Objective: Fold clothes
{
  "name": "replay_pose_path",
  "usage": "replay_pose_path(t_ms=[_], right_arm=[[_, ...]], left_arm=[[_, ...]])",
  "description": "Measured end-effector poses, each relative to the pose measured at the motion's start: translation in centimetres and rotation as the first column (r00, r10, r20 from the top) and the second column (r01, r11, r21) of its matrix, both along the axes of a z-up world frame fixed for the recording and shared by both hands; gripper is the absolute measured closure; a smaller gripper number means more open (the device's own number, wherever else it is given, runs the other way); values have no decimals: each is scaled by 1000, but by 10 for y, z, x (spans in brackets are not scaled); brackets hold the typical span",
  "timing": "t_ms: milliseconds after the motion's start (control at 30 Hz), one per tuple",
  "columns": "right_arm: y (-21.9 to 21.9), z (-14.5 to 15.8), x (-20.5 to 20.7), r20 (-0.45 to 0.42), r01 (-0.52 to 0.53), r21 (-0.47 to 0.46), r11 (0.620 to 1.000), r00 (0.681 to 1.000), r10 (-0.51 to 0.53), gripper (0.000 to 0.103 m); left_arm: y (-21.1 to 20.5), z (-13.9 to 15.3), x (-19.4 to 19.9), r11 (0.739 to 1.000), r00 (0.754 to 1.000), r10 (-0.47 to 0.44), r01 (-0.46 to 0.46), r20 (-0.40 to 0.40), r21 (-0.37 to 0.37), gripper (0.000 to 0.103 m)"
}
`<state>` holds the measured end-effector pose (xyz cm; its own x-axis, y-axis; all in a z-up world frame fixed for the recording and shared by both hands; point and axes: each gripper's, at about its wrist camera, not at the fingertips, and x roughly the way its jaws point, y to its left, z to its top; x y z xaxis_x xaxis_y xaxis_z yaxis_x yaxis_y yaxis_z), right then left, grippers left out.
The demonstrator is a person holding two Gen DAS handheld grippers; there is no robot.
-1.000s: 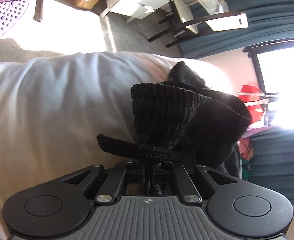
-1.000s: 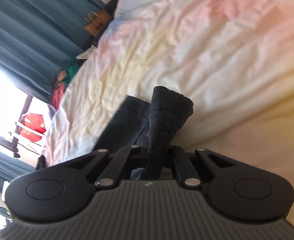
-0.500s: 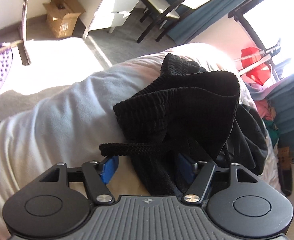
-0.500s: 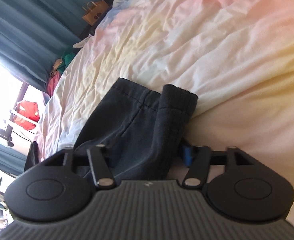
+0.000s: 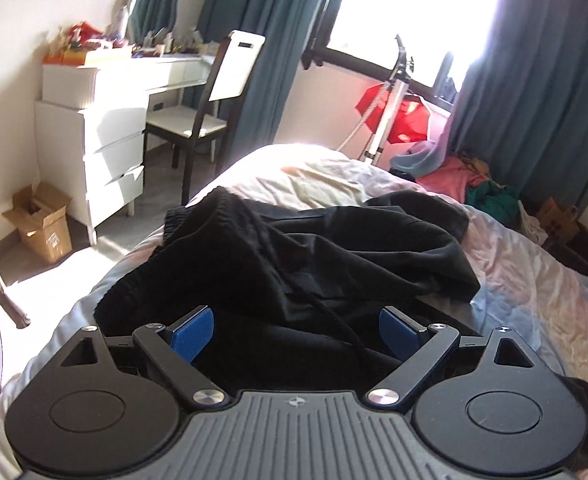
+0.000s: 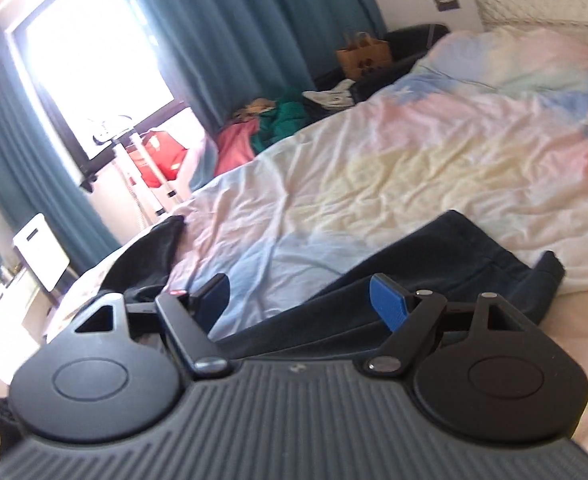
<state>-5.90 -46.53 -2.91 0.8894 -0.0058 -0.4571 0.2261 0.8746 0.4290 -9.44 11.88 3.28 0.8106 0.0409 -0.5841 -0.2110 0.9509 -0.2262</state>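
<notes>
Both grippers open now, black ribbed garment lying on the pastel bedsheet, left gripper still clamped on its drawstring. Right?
Not quite. In the left wrist view the left gripper is open; the black ribbed garment lies loose on the pastel bedsheet. Right gripper is open too.

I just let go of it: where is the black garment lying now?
In the left wrist view the black garment lies crumpled on the bed, just ahead of the open left gripper.

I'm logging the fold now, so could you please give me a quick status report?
Left claw open, right claw open, neither holding cloth. Black garment lies rumpled on the bed, unfolded. Nothing in the way.
</notes>
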Motion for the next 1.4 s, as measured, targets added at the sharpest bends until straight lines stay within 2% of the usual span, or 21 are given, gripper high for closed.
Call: replay_pose_path(t_ms=[67, 200, 333, 433, 633, 733, 867, 1033, 1200, 1300, 1400], right_arm=[[28, 13, 5, 19, -65, -37, 997, 998, 66, 24], [66, 19, 13, 45, -132, -99, 986, 990, 137, 24], [95, 6, 12, 68, -188, -157, 970, 977, 200, 24], [108, -12, 10, 44, -226, -177, 958, 971, 237, 24], [113, -24, 11, 19, -221, -167, 961, 974, 227, 24], [117, -22, 13, 16, -209, -175, 962, 977, 215, 24], [115, -5, 28, 35, -187, -169, 968, 980, 195, 24], [103, 21, 52, 72, -157, -144, 977, 983, 169, 24], [93, 2, 61, 18, -149, -188, 971, 988, 155, 24], [81, -12, 61, -15, -138, -136, 981, 990, 138, 24], [68, -23, 59, -19, -106, -88, 990, 994, 104, 24]], left_arm=[[-29, -4, 8, 999, 999, -45, 44, 19, 22, 11], [-67, -25, 23, 995, 996, -87, 85, 33, 56, 11], [-86, -56, 34, 988, 992, -119, 114, 37, 108, 11], [-94, -75, 39, 981, 991, -129, 123, 25, 152, 11], [-95, -91, 45, 980, 991, -135, 134, -5, 145, 11], [-98, -93, 45, 974, 988, -152, 151, -10, 168, 11], [-108, -97, 49, 959, 984, -175, 178, -31, 222, 11], [-115, -104, 59, 953, 982, -182, 190, -55, 237, 11], [-131, -106, 72, 939, 975, -214, 220, -53, 265, 11], [-166, -106, 108, 905, 954, -291, 297, -64, 304, 11], [-212, -104, 157, 860, 930, -363, 359, -57, 362, 11]])
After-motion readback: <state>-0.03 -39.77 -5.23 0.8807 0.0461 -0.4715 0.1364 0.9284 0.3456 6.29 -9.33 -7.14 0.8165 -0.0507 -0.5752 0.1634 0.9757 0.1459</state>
